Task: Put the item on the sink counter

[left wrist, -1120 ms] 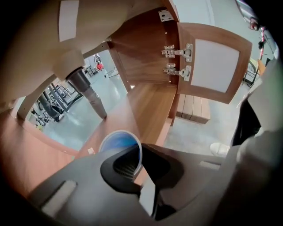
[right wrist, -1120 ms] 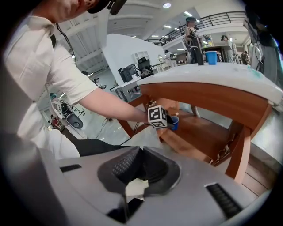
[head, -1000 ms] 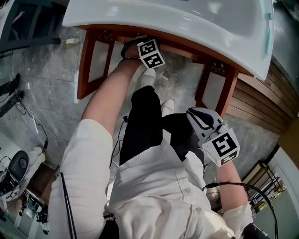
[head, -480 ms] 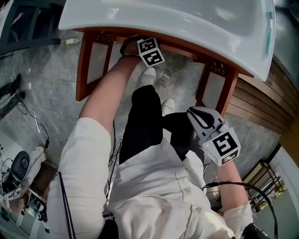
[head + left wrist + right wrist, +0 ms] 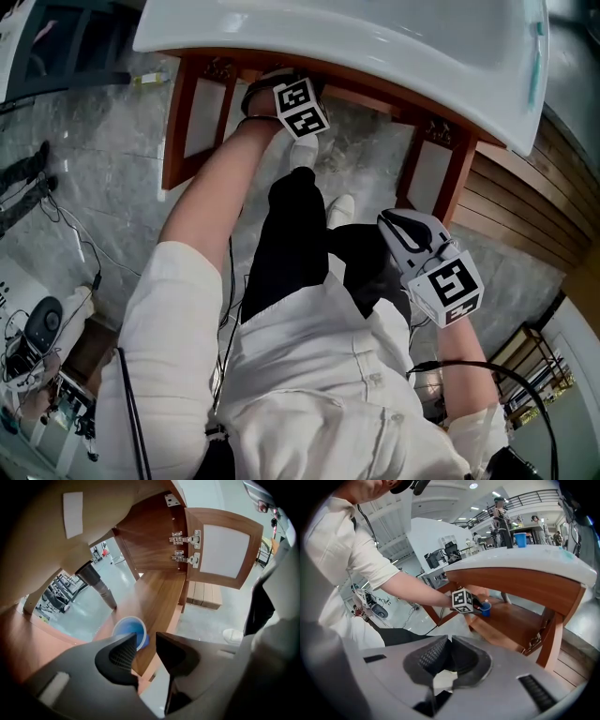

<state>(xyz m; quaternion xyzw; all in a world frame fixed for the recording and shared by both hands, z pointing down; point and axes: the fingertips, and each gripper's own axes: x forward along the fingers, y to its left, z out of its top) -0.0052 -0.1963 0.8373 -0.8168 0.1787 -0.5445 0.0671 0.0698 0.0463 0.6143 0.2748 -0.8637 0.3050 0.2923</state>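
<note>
Opening the jaws of our left gripper (image 5: pixel 140 646), blue cup (image 5: pixel 130 631) unheld just beyond them, right gripper (image 5: pixel 450 660) closed and empty, we risk nudging the cup off the shelf (image 5: pixel 159 597).

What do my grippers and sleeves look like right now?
The left gripper and right gripper have grey bodies and dark fingers with grid-textured pads. Each carries a white cube with black square markers. Sleeves are white and short; a black cable runs beside the right arm. Left jaws are opening, nothing between them.

Open wooden cabinet door (image 5: pixel 225 550) with two metal hinges (image 5: pixel 185 548), grey drain pipe (image 5: pixel 96 584), grey marble floor (image 5: pixel 103 178)
</note>
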